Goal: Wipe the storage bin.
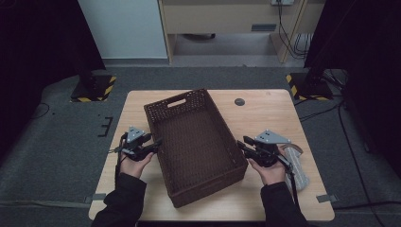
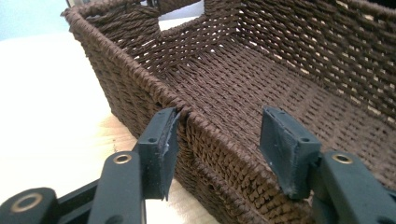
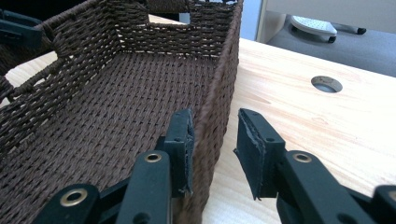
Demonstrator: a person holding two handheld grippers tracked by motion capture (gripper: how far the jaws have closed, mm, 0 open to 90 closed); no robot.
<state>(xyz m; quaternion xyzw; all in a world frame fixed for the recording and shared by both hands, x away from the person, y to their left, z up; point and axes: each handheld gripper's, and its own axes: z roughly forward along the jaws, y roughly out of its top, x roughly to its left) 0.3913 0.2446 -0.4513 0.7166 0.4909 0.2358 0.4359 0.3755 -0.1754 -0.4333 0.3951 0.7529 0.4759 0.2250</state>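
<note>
**Two grippers straddled the long walls of an empty wicker basket**

Seen from the high view, a dark brown rectangular woven wicker basket (image 1: 194,146) sat at the centre of a pale wooden table (image 1: 269,111), turned slightly so its far end pointed to the upper left of the frame. A handle slot was cut into that far end wall. The basket held nothing.

The person's left hand (image 1: 135,165), in a black sleeve, held the left gripper (image 1: 153,144) at the left of the frame, against the basket's left long wall. In the left gripper view, its two black jaws stood wide apart. The left-hand jaw was outside the wall, its pad just at the rim, and the right-hand jaw hung inside over the woven floor, well clear of the wall. The rim ran between them, ungripped.

The right hand (image 1: 272,172) held the right gripper (image 1: 242,144) at the right of the frame, at the basket's right long wall. In the right gripper view, its jaws were open more narrowly. The left-hand jaw was inside the basket, touching or nearly touching the wall, and the right-hand jaw was outside over the table, with a gap to the wall. The wall stood between them, not clamped.

A small round hole (image 1: 239,101) lay in the table near the upper right of the basket. A clear plastic-looking item (image 1: 298,165) lay just right of the right hand.
</note>
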